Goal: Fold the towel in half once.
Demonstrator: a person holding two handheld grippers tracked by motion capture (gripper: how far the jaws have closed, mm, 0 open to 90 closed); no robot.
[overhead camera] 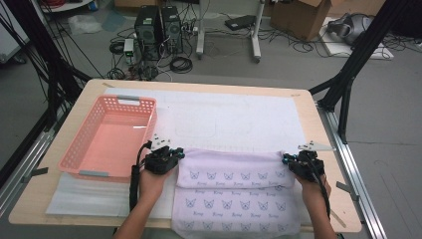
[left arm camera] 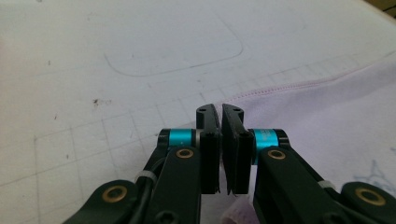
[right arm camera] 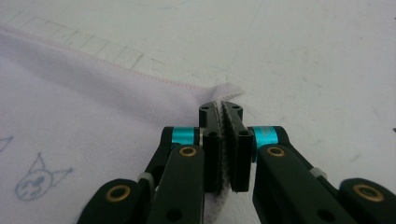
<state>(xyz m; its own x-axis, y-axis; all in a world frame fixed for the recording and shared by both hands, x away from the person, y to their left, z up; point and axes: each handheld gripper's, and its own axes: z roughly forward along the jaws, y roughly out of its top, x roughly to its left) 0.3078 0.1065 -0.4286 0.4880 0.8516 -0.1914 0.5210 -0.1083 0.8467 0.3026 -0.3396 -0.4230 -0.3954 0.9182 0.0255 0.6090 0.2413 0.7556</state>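
Left gripper (overhead camera: 175,152): jaws pinched together on the far left corner of the towel (overhead camera: 234,191). Right gripper (overhead camera: 287,159): jaws clamped on the far right corner, cloth visible between them. Towel: pale lilac, printed with small cat faces, folded, lying flat on the white mat (overhead camera: 234,117) at the near edge of the desk (overhead camera: 318,124). Pink basket (overhead camera: 110,137): just left of the left gripper.
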